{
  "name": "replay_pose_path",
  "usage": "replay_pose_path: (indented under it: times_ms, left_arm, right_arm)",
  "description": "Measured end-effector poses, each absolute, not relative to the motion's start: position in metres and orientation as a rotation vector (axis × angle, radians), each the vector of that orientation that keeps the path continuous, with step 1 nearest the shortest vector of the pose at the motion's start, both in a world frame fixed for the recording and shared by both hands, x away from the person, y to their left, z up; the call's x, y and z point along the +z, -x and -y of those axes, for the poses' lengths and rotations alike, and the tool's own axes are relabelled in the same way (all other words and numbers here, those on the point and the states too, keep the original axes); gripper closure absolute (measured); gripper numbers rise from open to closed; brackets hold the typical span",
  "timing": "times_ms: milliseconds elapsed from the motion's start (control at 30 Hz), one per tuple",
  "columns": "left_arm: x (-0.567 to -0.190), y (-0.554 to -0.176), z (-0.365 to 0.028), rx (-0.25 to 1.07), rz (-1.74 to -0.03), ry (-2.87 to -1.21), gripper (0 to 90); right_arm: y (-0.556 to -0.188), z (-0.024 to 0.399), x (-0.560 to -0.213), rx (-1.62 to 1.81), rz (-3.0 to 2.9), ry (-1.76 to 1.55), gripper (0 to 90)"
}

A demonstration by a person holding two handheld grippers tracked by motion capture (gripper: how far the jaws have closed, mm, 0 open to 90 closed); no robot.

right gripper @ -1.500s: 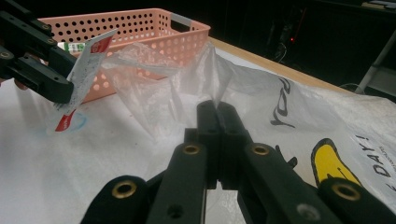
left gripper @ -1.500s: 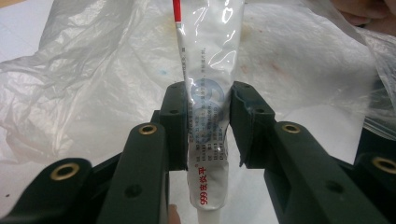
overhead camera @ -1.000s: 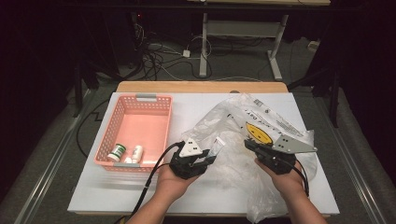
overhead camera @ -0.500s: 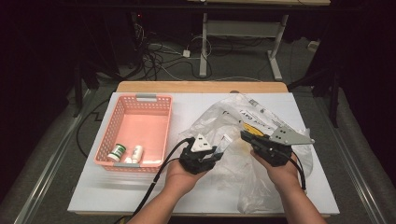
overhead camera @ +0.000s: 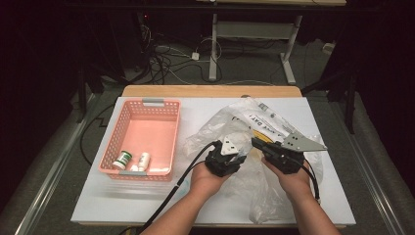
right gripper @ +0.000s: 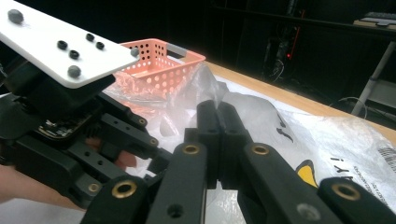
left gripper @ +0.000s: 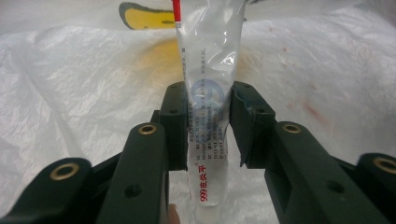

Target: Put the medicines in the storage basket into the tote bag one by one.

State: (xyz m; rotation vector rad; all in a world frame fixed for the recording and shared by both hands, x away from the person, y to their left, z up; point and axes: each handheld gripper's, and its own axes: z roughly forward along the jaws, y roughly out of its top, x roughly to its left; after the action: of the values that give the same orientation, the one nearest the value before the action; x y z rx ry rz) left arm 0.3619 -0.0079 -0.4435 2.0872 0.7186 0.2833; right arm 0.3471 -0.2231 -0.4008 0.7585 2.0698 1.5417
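Left gripper [left gripper: 208, 123]: jaws partly closed, pads pressing both sides of a soft tube [left gripper: 208, 84].
Tube: upright between the pads, above the plastic bag [overhead camera: 274, 196], cap end toward the hand.
Right gripper [right gripper: 218, 140]: jaws fully closed, pinching a fold of bag film just beside the left one.
Risk: the tube is slick and squashy; it could slide out if swung fast, or the film could drag along.
Room: bare table [overhead camera: 98, 205] to the left; basket [overhead camera: 161, 105] open-topped, two bottles [overhead camera: 132, 160] at its near end.
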Motion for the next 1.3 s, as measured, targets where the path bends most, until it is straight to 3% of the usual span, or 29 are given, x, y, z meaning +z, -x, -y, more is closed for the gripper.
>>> replay_pose_path:
  times_ms: [733, 1300]
  left_arm:
    - [-0.462, -0.380, 0.026, 0.302, -0.764, -2.061, 66.1]
    - [-0.453, -0.361, 0.002, 0.216, -0.741, -2.062, 43.3]
  right_arm:
    - [-0.350, 0.228, -0.402, 1.543, -2.061, -0.773, 90.0]
    - [-0.348, 0.233, -0.403, 1.535, -2.063, -0.783, 90.0]
